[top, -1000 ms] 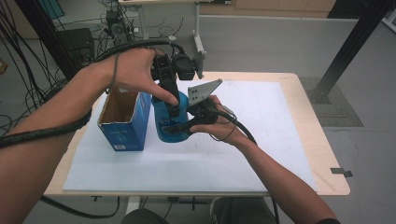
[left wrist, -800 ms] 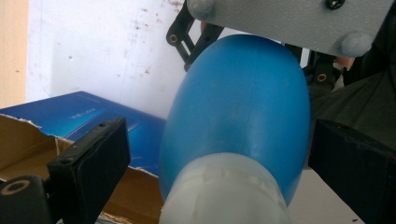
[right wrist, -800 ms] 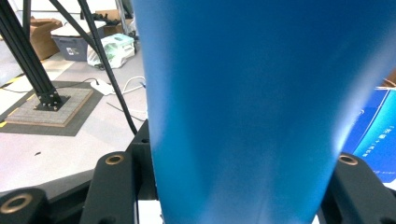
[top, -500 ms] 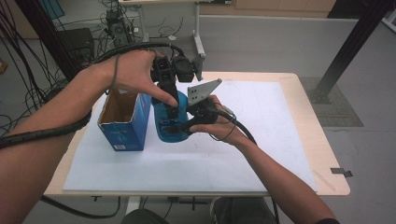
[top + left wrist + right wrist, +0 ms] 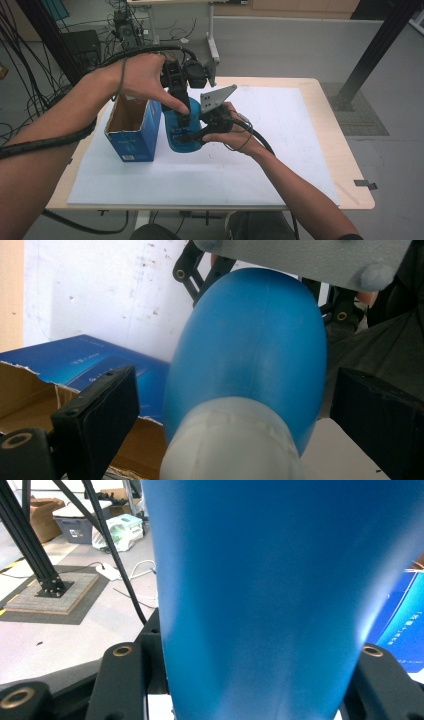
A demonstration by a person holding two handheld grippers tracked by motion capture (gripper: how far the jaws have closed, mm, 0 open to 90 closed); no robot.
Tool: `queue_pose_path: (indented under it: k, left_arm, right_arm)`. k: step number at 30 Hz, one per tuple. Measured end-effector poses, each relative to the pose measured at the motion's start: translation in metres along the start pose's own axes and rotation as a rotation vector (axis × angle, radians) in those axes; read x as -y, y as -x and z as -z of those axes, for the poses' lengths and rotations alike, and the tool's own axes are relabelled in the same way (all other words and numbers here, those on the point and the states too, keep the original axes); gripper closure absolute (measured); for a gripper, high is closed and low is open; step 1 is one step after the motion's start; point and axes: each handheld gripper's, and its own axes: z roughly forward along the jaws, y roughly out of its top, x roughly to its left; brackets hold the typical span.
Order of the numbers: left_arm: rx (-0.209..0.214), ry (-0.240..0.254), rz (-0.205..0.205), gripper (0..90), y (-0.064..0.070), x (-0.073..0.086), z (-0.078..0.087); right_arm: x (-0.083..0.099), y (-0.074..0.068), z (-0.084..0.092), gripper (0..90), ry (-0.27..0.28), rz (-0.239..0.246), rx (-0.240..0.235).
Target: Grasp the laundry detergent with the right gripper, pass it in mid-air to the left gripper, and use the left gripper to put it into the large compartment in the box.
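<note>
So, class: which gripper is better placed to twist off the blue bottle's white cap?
Left. The left gripper has open jaws either side of the white cap, while the right gripper clamps the blue bottle.

faint print on blue box (image 5: 95, 371), too small to read

Both forearms are bare. The left gripper (image 5: 184, 116) is black, with a thick black cable (image 5: 60, 140) trailing back. The right gripper (image 5: 186, 136) is also black, topped by a grey three-cornered plate (image 5: 216, 98) with rounded studs; brass-ringed pivots mark its linkage.
</note>
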Motion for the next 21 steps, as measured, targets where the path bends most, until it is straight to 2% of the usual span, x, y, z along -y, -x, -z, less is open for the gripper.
queue_pose_path:
  k: [21]
  left_arm:
    - [-0.005,-0.008,0.000,6.2,-0.0005,0.0018,-0.0001]
  right_arm:
    - [-0.0004,0.0002,0.0005,44.3,0.005,0.003,0.003]
